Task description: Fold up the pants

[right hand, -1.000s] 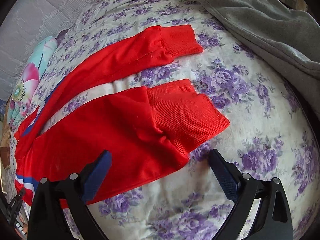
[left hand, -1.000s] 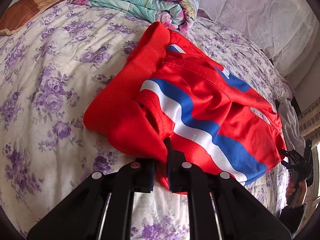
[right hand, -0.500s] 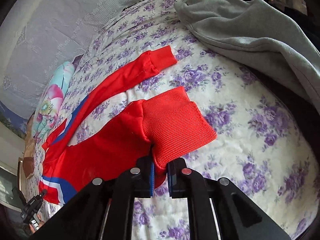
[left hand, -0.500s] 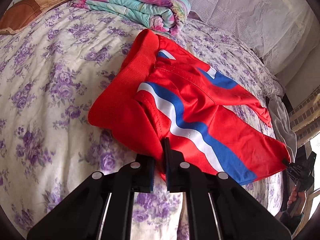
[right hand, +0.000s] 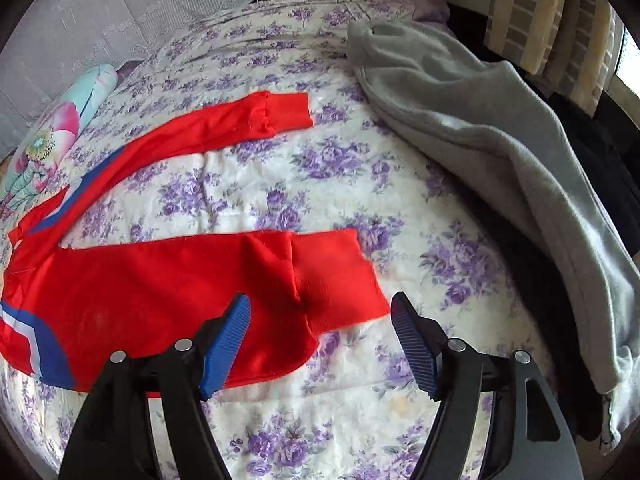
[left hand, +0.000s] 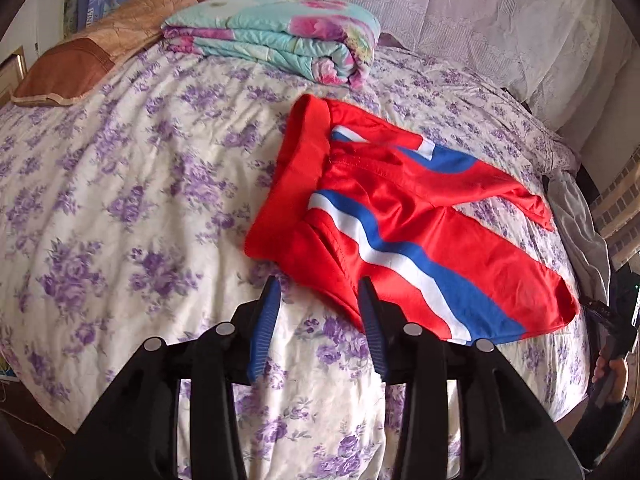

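Pants (left hand: 404,216) — slick red fabric, ribbed cuffs — lie flat; left gripper (left hand: 320,304) and right gripper (right hand: 320,320), jaws just opening, released.

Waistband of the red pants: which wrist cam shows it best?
Left wrist view. The waistband runs in full along the top of the red pants, unobstructed, just beyond the open left gripper. The right wrist view shows the two leg cuffs instead; the waist end is squeezed against its left edge, its band indistinct.
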`<control>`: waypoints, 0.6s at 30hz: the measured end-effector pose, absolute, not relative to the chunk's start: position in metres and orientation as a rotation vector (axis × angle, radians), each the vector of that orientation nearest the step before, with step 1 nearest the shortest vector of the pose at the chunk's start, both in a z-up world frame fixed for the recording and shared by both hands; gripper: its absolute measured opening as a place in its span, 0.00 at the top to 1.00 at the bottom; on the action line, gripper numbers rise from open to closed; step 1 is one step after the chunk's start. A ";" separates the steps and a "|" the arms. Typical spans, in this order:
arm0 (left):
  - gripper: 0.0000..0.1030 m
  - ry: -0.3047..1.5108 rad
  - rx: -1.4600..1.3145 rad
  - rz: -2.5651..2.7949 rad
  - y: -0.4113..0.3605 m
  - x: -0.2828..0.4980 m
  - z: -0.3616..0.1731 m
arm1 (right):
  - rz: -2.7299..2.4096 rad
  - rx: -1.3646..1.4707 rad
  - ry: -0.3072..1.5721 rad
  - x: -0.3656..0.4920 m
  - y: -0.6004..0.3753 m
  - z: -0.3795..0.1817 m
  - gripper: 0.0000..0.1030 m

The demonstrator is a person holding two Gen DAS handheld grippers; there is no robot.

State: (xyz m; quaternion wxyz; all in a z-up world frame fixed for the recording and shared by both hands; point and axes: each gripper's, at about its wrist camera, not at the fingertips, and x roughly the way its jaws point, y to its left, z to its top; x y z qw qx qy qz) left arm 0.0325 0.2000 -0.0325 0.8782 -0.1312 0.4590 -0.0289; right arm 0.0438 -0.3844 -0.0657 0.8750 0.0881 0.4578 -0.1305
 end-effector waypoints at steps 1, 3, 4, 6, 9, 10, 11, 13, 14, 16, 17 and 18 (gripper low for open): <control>0.62 0.939 -0.277 -0.073 0.202 0.039 -0.021 | -0.236 0.200 0.936 0.050 -0.386 -0.057 0.22; 0.59 0.924 -0.239 -0.106 0.197 0.065 -0.004 | -0.139 0.243 0.933 0.075 -0.386 -0.045 0.22; 0.54 0.928 -0.218 -0.110 0.192 0.084 0.002 | -0.086 0.273 0.942 0.093 -0.387 -0.042 0.22; 0.43 0.965 -0.192 -0.135 0.181 0.127 0.001 | -0.010 0.366 0.970 0.133 -0.393 -0.045 0.22; 0.44 1.074 -0.187 -0.185 0.161 0.195 -0.021 | -0.022 0.471 1.014 0.194 -0.400 -0.061 0.23; 0.46 1.097 -0.165 -0.194 0.154 0.216 -0.028 | -0.037 0.478 1.023 0.209 -0.400 -0.066 0.25; 0.48 1.114 -0.147 -0.196 0.148 0.231 -0.037 | -0.051 0.495 1.036 0.223 -0.402 -0.072 0.29; 0.55 1.159 -0.126 -0.187 0.142 0.257 -0.056 | -0.069 0.555 1.067 0.245 -0.409 -0.086 0.36; 0.56 1.183 -0.126 -0.178 0.142 0.266 -0.066 | -0.073 0.581 1.079 0.252 -0.412 -0.093 0.37; 0.60 1.212 -0.131 -0.166 0.145 0.279 -0.082 | -0.094 0.585 1.113 0.263 -0.415 -0.106 0.37; 0.63 1.219 -0.139 -0.168 0.147 0.284 -0.087 | -0.102 0.585 1.134 0.267 -0.414 -0.112 0.37; 0.65 1.219 -0.147 -0.172 0.149 0.286 -0.090 | -0.109 0.588 1.146 0.269 -0.414 -0.119 0.36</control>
